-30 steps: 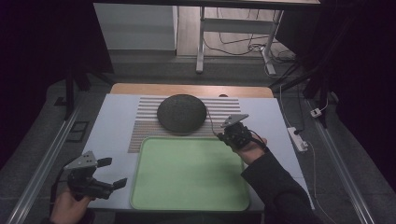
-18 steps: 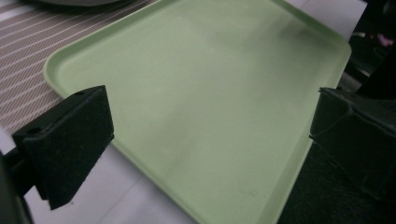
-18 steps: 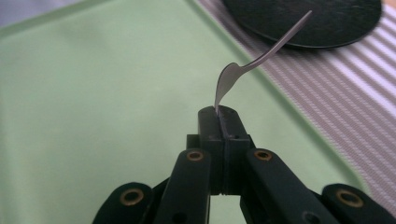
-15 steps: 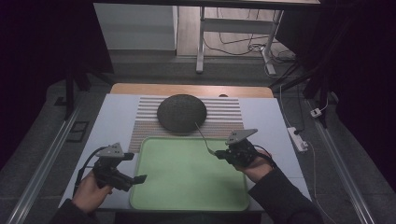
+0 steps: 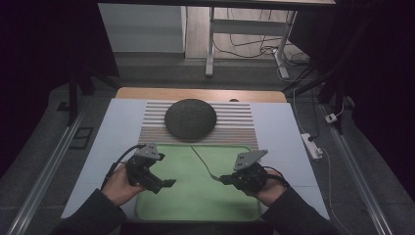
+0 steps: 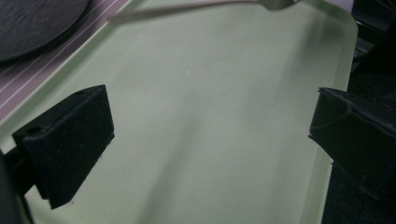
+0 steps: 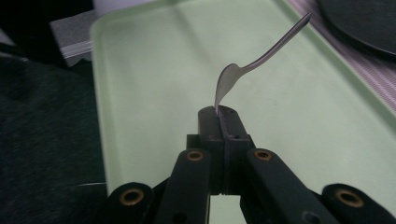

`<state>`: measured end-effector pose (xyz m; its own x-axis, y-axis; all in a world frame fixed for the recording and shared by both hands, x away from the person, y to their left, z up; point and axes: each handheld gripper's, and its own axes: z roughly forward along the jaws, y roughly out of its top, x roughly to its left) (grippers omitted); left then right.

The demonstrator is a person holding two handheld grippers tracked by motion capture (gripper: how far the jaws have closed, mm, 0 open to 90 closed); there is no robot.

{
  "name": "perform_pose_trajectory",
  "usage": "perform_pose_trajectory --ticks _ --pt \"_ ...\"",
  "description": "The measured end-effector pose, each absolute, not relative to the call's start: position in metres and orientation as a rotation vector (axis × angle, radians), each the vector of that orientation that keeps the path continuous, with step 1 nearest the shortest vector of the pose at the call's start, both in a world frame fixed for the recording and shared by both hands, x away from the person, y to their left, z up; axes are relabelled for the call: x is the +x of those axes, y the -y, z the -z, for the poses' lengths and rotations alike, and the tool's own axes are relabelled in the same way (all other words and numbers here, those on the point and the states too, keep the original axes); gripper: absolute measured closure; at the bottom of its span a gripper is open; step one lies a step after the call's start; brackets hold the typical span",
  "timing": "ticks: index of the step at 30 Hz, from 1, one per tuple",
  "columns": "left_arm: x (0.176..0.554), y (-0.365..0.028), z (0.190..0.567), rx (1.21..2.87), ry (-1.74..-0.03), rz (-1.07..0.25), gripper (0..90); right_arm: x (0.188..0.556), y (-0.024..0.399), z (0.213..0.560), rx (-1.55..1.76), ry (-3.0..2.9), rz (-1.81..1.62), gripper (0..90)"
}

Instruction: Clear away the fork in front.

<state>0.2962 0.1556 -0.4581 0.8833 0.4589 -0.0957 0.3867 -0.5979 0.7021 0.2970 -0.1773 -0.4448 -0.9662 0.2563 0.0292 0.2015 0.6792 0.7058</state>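
A thin metal utensil (image 5: 203,163) hangs over the light green tray (image 5: 195,208), pinched by its broad end in my right gripper (image 5: 222,179), which is shut on it. In the right gripper view the utensil (image 7: 261,58) curves up from the closed jaws of that gripper (image 7: 219,114), its handle pointing toward the dark plate (image 7: 364,18). My left gripper (image 5: 164,186) stands open over the tray's left part, nothing between its jaws. In its own view the left gripper (image 6: 210,116) frames bare tray (image 6: 345,37), with the utensil (image 6: 187,8) farther off.
A dark round plate (image 5: 191,118) rests on a striped mat (image 5: 235,122) behind the tray. All of this lies on a pale sheet (image 5: 279,132) covering the table. A power strip (image 5: 311,145) lies off the right edge.
The left hand has come in from the table's left side to the tray's left part. The right hand has drawn back from near the plate toward the near side, still gripping the utensil.
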Motion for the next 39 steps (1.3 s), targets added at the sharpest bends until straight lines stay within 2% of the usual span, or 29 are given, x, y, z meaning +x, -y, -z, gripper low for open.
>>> perform_pose_trajectory --ticks 9,13,21,22,23,24,26,28,31,39 --pt "0.312 -0.124 0.457 2.400 -0.373 -0.097 0.0 0.283 0.165 0.446 0.215 -2.868 -1.190 90.0" --pt "0.316 -0.112 0.460 2.447 -0.296 -0.083 2.6 0.279 0.162 0.445 0.158 -2.883 -1.204 90.0" --pt "0.319 -0.103 0.463 2.515 -0.142 -0.071 25.0 0.275 0.160 0.444 0.080 -2.910 -1.220 90.0" --pt "0.319 -0.102 0.464 2.519 -0.121 -0.065 28.8 0.275 0.160 0.444 0.076 -2.911 -1.222 90.0" --pt "0.319 -0.102 0.464 2.522 -0.107 -0.066 36.9 0.274 0.160 0.443 0.073 -2.912 -1.234 90.0" --pt "0.319 -0.102 0.464 2.530 -0.093 -0.059 36.9 0.274 0.160 0.443 0.073 -2.912 -1.234 90.0" --pt "0.319 -0.100 0.464 2.549 -0.053 -0.059 44.9 0.274 0.159 0.443 0.051 -2.919 -1.235 90.0" --pt "0.318 -0.099 0.465 2.560 -0.010 -0.072 47.3 0.274 0.159 0.442 0.050 -2.921 -1.236 90.0" --pt "0.317 -0.098 0.466 2.576 0.049 -0.085 58.1 0.273 0.159 0.442 0.032 -2.934 -1.226 90.0" --pt "0.315 -0.094 0.467 2.624 0.178 -0.105 68.7 0.271 0.157 0.443 0.007 -2.945 -1.227 90.0"
